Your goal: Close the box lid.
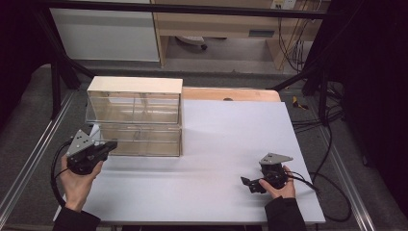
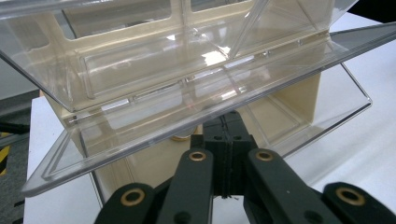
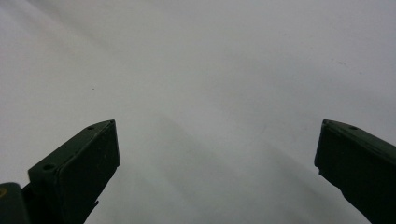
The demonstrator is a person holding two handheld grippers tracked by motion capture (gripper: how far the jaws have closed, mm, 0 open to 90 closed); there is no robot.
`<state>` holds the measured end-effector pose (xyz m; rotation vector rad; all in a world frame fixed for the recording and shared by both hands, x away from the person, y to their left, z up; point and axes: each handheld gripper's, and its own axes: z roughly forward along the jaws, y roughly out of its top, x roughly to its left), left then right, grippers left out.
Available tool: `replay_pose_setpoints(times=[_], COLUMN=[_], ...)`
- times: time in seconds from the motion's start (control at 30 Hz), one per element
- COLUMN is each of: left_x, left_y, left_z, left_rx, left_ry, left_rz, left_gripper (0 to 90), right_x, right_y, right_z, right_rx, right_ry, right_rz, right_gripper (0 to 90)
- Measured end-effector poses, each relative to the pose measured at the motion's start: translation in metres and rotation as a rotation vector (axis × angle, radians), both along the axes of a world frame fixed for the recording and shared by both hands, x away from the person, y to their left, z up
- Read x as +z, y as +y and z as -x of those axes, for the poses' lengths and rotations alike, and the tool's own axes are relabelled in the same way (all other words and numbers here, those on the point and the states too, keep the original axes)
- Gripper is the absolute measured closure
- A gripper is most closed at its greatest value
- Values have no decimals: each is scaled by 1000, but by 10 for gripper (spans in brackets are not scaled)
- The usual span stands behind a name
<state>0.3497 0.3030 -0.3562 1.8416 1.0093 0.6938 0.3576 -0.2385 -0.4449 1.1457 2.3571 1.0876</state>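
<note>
At a white table (image 1: 211,159), we hold our left gripper (image 1: 109,145) against the lower tier of a clear plastic drawer cabinet (image 1: 134,115) w/ a wooden top. The cabinet stands at the table's far-left part. In the left gripper view the jaws of this gripper (image 2: 224,140) are pressed together, tips tucked just under the edge of the tilted-out clear drawer front (image 2: 196,116); whether they pinch the rim or only touch it we can't tell. Something small and brass-coloured (image 2: 180,138) sits behind the plastic near the tips, too unclear to name.

Our right gripper (image 1: 246,183) rests low near the table's front right, well apart from the cabinet, jaws spread wide over bare tabletop and nothing between them.

We judge the step in hand to be working the lower drawer, approx. at its left end. To do it well: keep the closed tips squarely on the lip, move along the drawer's own swing rather than sideways, and go slow, since the light cabinet could slide. The free right gripper could brace the cabinet's other side if it shifts.
</note>
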Motion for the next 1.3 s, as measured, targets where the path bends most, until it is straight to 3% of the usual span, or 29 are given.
replay_pose_setpoints(times=[1.3], left_x=[-26], left_y=[-3], left_z=[0], left_rx=[-18], left_ry=[86], left_rz=[-42], left_gripper=[896], right_x=[-3], right_y=[-4], right_z=[1], right_rx=[-4], right_ry=[9], right_rz=[25], right_gripper=[8])
